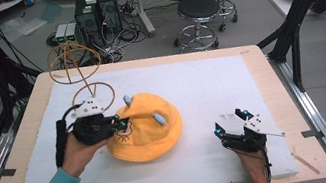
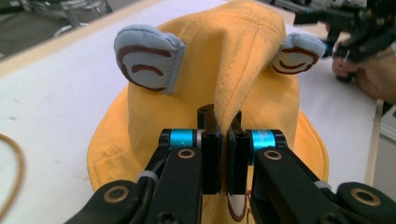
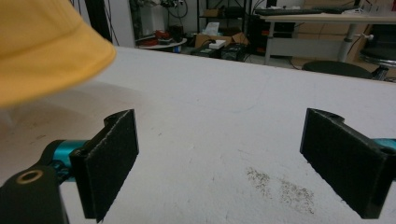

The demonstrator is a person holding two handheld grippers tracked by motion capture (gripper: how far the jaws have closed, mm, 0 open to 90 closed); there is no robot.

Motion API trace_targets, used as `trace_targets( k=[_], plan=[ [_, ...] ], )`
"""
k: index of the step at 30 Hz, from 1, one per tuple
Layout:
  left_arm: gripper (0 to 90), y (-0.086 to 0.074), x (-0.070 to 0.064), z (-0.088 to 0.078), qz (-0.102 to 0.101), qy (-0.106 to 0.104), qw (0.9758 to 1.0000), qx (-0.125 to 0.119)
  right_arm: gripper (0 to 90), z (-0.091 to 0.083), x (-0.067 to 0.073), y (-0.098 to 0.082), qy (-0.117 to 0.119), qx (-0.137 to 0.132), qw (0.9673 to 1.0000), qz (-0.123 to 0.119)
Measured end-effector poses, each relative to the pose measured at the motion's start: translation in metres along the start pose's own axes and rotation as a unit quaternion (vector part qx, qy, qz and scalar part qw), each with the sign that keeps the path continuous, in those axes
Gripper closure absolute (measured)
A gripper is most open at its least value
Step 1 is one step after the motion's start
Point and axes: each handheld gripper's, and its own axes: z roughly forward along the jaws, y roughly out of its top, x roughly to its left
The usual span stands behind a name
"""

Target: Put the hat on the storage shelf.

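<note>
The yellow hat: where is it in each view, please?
High view: hat at table centre, left gripper pinching its crown.
Left gripper view: hat in the middle, a fold between the jaws.
Right gripper view: brim at top left.
Shared landmark: the white mat.

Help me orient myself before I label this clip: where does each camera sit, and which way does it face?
High view: above the person's side, facing forward and down on the table; both forearms and claws enter from below.
Left gripper view: on the left claw, looking along its jaws, shut on the yellow hat; the other hand shows far right.
Right gripper view: on the right claw, low over the table, jaws open.
Shared: all three show the hat.
</note>
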Motion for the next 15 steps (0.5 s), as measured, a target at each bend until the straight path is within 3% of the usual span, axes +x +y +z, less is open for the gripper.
trace_targets(
  k=[9,15],
  plan=[
    [86.8,0.042,0.014,-0.035,0.007,0.023,0.9987,-0.044,10.5,0.000,0.000,0.000,0.000,0.001,1.0000,0.000],
    [86.8,0.063,0.025,-0.051,0.012,0.043,0.9972,-0.059,10.5,0.000,0.000,0.000,0.000,0.002,1.0000,0.000]
  ],
)
